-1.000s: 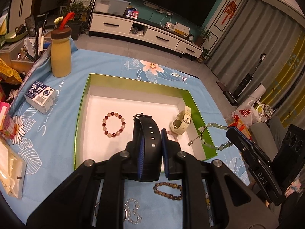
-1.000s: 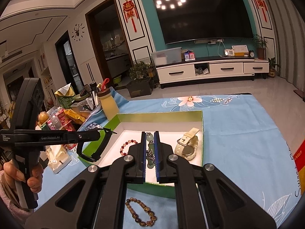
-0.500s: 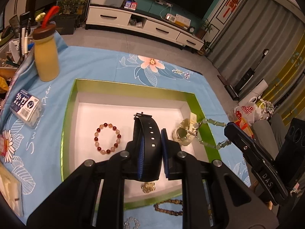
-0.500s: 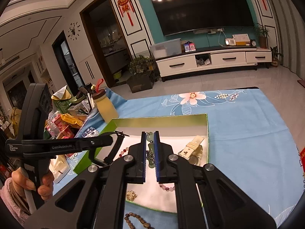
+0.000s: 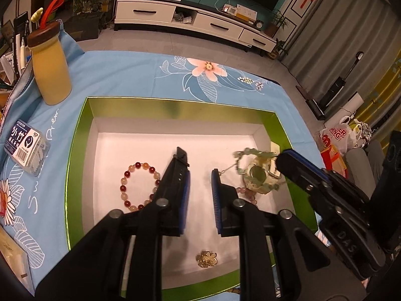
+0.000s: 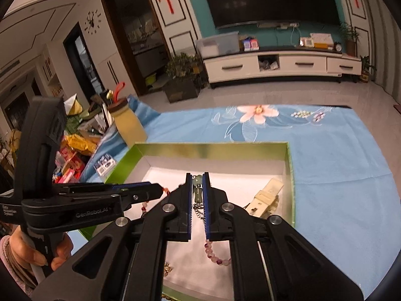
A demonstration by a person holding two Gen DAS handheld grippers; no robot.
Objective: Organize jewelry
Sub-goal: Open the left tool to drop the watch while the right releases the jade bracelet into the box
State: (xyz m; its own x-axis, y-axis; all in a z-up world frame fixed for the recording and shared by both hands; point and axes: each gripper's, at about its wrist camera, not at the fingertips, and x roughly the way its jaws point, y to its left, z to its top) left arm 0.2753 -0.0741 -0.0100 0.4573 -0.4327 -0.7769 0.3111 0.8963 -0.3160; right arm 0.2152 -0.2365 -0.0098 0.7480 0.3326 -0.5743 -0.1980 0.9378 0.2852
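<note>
My left gripper hangs over the white floor of the green box, shut on a black watch strap. The strap lies along the left finger and pokes past its tip. From the right, my right gripper reaches in, shut on a green bead chain. That chain dangles over a pale green watch in the box's right corner. On the floor lie a red-and-cream bead bracelet, a pink bead bracelet and a gold flower brooch.
The box sits on a blue floral tablecloth. A yellow bottle and a small toothpick box stand left of it, with snack packets further left. A person's hand holds the left gripper's handle.
Both grippers moved forward and lower over the box. The green chain came over the pale watch. The strap turned edge-on. The bracelets in front of the box left the view.
</note>
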